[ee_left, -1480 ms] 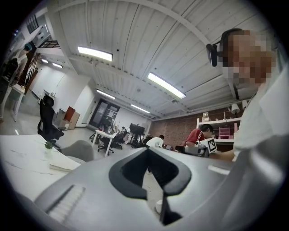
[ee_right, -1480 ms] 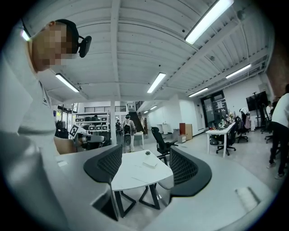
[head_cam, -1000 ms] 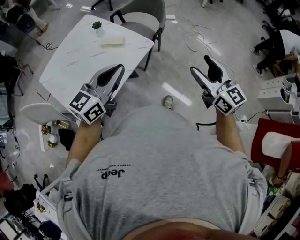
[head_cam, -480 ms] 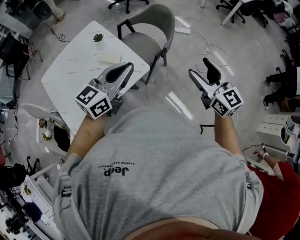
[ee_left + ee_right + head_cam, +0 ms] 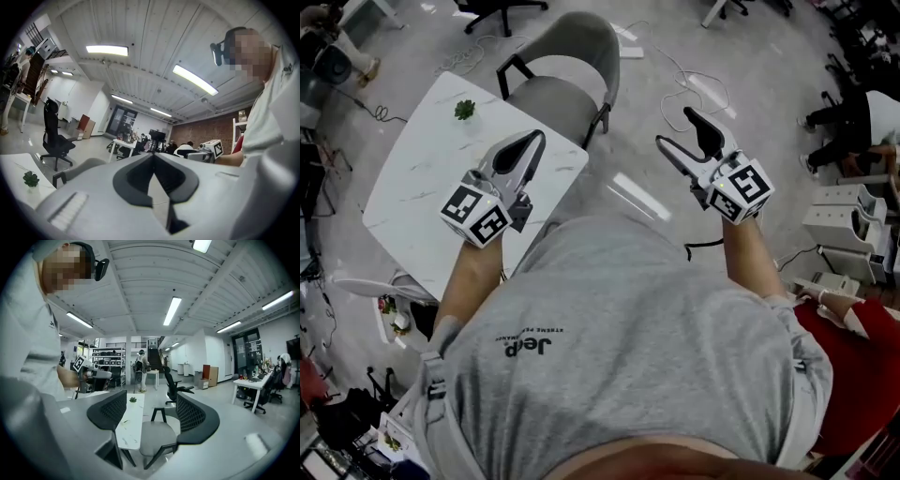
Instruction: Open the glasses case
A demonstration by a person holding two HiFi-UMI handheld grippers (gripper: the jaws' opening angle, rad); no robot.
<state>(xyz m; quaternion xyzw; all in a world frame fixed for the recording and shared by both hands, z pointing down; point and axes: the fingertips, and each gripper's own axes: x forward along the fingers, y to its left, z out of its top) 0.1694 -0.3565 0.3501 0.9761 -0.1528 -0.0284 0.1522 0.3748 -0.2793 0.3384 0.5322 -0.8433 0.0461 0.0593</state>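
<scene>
The left tool (image 5: 530, 141) hung with its jaws together, tips touching, over the near edge of the white bench (image 5: 412, 187). The right tool (image 5: 675, 128) had its jaws well apart with nothing between them, out over the floor and well clear of the bench.

No glasses case showed in any view. The only thing visible on the bench was a small plant (image 5: 465, 109), far ahead of the left tool. Between its jaws the right gripper view showed only the plant, a strip of bench and the grey chair (image 5: 157, 437). If the case lay on the bench, it was probably hidden beneath the left tool, so its long axis could not be told. The left tool looked nearer the bench, while the right would have to swing across to it.
</scene>
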